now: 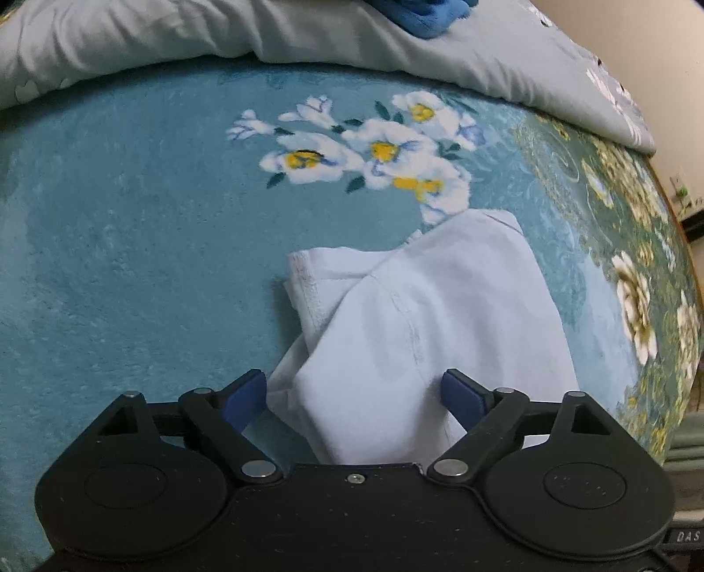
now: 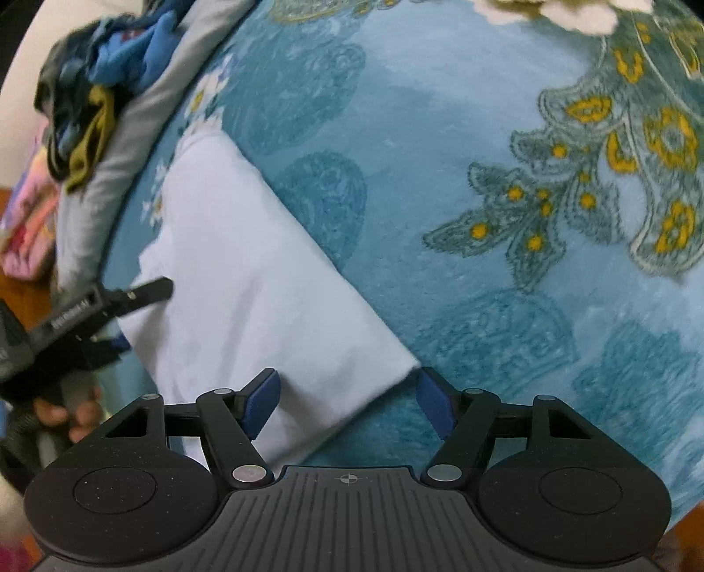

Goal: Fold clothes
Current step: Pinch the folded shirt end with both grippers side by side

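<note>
A white garment (image 1: 422, 317) lies folded into a compact bundle on the teal floral blanket (image 1: 132, 229). My left gripper (image 1: 354, 396) is open, its blue pads either side of the garment's near end. In the right wrist view the same white garment (image 2: 246, 281) lies as a long folded strip. My right gripper (image 2: 350, 402) is open over its near corner. The left gripper (image 2: 110, 308) shows at the strip's left edge, held by a hand.
A grey quilt (image 1: 308, 35) is bunched along the far side, with blue clothing (image 1: 422, 17) on it. A pile of dark, blue and yellow clothes (image 2: 97, 88) sits on the quilt. The blanket's green flowered border (image 1: 633, 246) runs along the right.
</note>
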Demonstrator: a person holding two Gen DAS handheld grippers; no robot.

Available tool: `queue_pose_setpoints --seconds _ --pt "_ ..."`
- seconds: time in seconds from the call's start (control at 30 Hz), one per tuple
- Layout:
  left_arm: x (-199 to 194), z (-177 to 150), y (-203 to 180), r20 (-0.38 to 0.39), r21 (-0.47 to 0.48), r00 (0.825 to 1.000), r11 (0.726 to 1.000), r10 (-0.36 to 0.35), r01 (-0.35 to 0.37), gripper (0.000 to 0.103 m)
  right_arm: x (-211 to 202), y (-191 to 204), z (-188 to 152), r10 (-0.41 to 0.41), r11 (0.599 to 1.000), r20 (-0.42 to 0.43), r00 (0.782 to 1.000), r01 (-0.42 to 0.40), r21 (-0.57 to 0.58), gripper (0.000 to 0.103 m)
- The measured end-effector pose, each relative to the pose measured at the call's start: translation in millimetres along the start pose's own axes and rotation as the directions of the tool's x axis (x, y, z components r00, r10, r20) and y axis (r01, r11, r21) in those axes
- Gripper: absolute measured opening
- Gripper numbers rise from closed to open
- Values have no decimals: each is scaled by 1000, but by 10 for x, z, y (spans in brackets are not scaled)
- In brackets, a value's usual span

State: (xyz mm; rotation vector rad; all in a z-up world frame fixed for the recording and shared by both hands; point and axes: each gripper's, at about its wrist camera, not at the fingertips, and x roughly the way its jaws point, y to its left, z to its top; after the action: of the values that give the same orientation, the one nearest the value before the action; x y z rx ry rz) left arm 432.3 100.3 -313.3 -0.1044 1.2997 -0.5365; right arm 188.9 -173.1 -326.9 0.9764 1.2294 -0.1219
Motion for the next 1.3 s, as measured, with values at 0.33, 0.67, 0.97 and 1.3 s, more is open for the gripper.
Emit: queue_pose_setpoints --seconds 0.33,0.67,0.97,1.3 --pt "-43 -10 13 63 -89 997 995 -41 47 49 158 68 22 56 993 3 998 -56 102 46" --pt "-169 -105 33 127 -266 991 964 35 0 10 126 218 236 32 999 -45 998 -32 -14 11" --pt "-398 -547 -275 173 -393 985 918 28 43 3 -258 425 974 -30 937 -55 998 9 -350 11" --pt "-326 -725 -488 151 -458 986 889 63 13 13 -121 519 1577 -108 836 -142 984 13 -548 15"
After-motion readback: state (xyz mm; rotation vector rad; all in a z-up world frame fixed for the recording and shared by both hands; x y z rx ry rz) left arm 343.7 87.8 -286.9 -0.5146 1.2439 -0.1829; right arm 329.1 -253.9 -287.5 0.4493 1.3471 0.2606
